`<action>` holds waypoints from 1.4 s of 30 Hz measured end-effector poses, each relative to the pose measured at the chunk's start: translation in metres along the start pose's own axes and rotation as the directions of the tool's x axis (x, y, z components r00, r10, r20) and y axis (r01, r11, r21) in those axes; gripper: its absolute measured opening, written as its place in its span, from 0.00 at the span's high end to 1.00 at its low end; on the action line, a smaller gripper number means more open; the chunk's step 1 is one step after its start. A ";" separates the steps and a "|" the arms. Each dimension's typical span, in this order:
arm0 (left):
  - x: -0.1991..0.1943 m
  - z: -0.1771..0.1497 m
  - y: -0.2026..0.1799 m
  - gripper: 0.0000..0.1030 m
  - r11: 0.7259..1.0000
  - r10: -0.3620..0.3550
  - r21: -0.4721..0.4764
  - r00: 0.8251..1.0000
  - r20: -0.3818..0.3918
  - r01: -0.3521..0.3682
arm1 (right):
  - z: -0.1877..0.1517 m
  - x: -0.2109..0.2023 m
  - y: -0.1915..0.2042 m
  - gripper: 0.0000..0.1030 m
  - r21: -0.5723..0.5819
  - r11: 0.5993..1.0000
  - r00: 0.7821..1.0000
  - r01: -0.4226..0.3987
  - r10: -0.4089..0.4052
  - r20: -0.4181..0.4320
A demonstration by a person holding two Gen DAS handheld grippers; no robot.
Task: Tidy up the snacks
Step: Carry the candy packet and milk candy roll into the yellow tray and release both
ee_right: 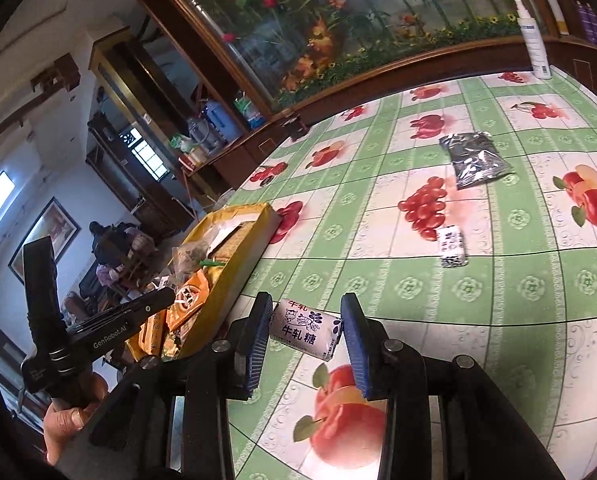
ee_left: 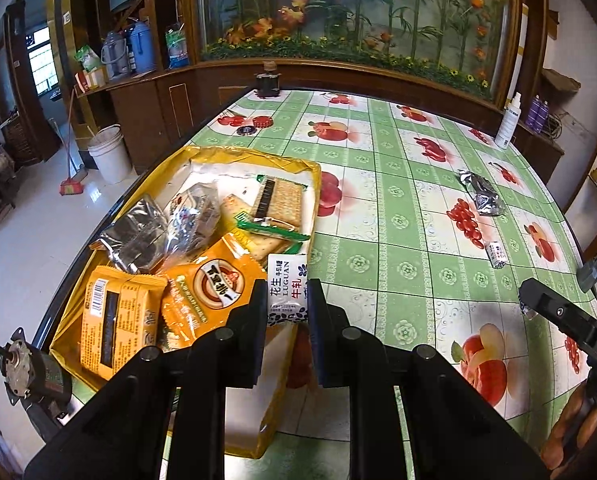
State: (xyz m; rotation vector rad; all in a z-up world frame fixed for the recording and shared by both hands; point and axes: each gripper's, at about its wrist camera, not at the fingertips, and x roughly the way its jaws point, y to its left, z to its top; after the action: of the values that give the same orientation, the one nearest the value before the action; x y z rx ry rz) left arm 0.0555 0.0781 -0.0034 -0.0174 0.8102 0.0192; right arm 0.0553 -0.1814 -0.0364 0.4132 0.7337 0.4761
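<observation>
My left gripper (ee_left: 287, 304) is shut on a white nougat candy (ee_left: 286, 292) and holds it over the right rim of the yellow snack box (ee_left: 258, 160). The box holds orange packets (ee_left: 214, 292), crackers (ee_left: 276, 200) and a silver pouch (ee_left: 134, 236). My right gripper (ee_right: 304, 328) is open around a second white candy (ee_right: 306, 330) that lies on the tablecloth; its pads (ee_right: 352, 344) stand apart from it. A third white candy (ee_right: 451, 246) and a silver pouch (ee_right: 474, 158) lie farther out on the table. The box also shows in the right wrist view (ee_right: 238, 280).
The table has a green fruit-print cloth (ee_left: 378, 208). A white spray bottle (ee_right: 534, 36) stands at the far right edge, a dark jar (ee_left: 267, 80) at the far edge. A small motor (ee_left: 30, 372) sits by the box's near left corner. A wooden cabinet stands behind.
</observation>
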 end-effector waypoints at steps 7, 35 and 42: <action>-0.003 -0.002 0.014 0.84 1.000 0.016 -0.023 1.000 -0.001 -0.016 | -0.002 0.008 0.014 0.65 -0.021 1.000 1.000 -0.021 0.020 -0.019; -0.004 -0.014 0.059 0.84 0.993 0.053 -0.101 0.999 -0.008 -0.053 | -0.011 0.034 0.053 0.65 -0.078 0.995 0.996 -0.063 0.058 -0.075; -0.005 -0.017 0.070 0.84 0.991 0.083 -0.102 0.997 -0.001 -0.082 | -0.011 0.041 0.074 0.65 -0.119 0.990 0.994 -0.082 0.072 -0.087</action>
State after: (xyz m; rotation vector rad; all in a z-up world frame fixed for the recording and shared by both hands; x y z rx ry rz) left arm 0.0383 0.1481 -0.0119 -0.0801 0.8062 0.1386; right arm 0.0547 -0.0970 -0.0276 0.3094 0.7659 0.6109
